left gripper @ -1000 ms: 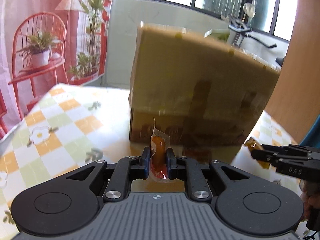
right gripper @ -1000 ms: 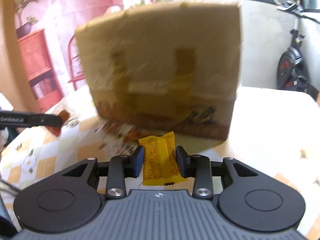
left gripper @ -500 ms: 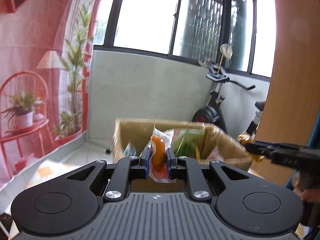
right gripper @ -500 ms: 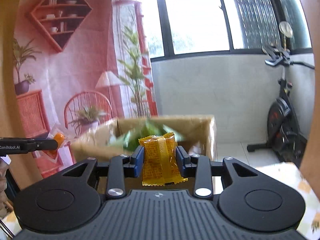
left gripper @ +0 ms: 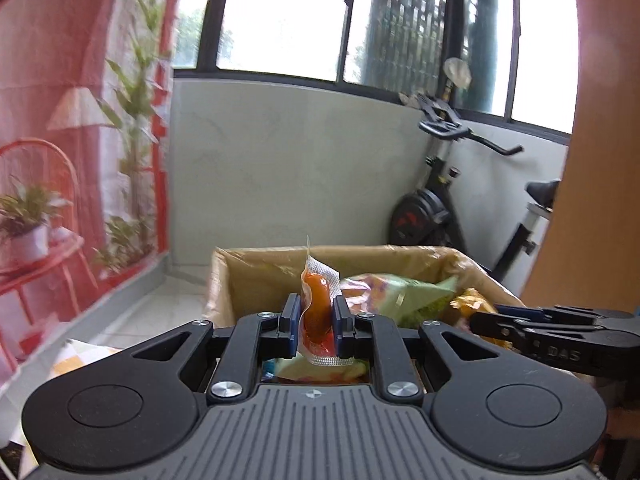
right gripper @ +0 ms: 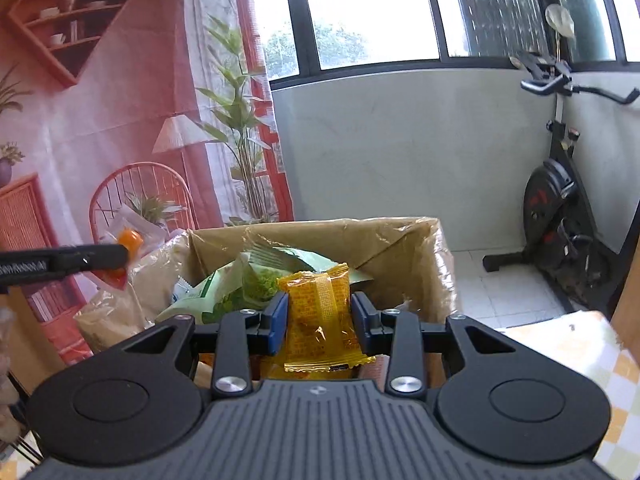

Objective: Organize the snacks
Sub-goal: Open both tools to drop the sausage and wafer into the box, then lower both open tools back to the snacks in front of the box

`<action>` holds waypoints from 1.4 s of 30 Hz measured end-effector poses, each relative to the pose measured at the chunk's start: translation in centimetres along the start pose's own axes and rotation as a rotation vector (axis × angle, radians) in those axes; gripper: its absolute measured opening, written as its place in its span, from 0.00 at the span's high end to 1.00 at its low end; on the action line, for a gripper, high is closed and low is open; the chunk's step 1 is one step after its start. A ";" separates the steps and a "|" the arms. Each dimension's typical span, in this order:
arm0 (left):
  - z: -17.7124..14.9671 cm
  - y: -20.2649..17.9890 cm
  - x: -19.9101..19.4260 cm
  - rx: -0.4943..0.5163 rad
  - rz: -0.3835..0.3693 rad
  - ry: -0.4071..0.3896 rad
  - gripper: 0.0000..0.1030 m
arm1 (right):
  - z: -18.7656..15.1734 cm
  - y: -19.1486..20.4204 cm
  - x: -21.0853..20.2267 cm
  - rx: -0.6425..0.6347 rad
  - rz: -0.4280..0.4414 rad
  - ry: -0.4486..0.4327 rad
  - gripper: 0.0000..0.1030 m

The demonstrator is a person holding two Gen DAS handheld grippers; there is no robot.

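My left gripper (left gripper: pixel 316 322) is shut on a clear sachet with orange filling (left gripper: pixel 317 312), held upright above the open cardboard box (left gripper: pixel 224 276). My right gripper (right gripper: pixel 319 322) is shut on a yellow snack packet (right gripper: pixel 318 312), held over the same box (right gripper: pixel 400 236). The box holds green and other snack bags (right gripper: pixel 236 288). The right gripper (left gripper: pixel 480 322) shows at the right of the left wrist view. The left gripper (right gripper: pixel 120 258) with its sachet shows at the left of the right wrist view.
A checked tablecloth (right gripper: pixel 600 344) shows at the lower right. An exercise bike (right gripper: pixel 560 208) stands by the grey wall behind the box. A printed backdrop (right gripper: pixel 120 120) hangs at the left. A wooden panel (left gripper: pixel 600 160) rises at the right.
Both grippers have risen from low in front of the box to above its open top, and have come closer over the box. Both still hold their packets.
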State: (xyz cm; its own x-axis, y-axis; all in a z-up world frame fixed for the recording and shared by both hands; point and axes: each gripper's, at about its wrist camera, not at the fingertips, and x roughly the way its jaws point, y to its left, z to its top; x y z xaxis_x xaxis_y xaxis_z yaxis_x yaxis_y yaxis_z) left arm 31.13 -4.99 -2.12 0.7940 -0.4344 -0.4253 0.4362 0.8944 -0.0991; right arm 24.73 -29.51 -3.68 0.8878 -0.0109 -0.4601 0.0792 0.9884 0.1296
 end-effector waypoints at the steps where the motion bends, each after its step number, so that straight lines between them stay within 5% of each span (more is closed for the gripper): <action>1: -0.1 0.0 0.1 -0.003 -0.012 0.006 0.82 | 0.0 0.0 0.2 0.003 -0.004 0.004 0.62; 5: -0.7 0.5 -0.6 -0.001 -0.001 -0.002 0.54 | -0.2 0.0 0.2 0.008 -0.032 0.012 0.51; 27: -5.6 3.0 -7.4 -0.092 0.025 0.037 0.54 | -4.7 2.5 -7.7 0.036 -0.009 -0.098 0.51; 42: -11.2 3.8 -5.1 -0.073 0.018 0.170 0.54 | -11.0 3.6 -5.5 0.072 -0.044 0.058 0.51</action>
State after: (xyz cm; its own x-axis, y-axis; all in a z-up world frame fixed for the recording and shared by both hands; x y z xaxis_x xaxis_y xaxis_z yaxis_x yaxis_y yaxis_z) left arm 23.99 1.84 -10.41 0.7161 -0.3990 -0.5727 0.3854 0.9101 -0.1522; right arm 15.12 -24.22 -10.39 0.8551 -0.0431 -0.5167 0.1518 0.9737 0.1701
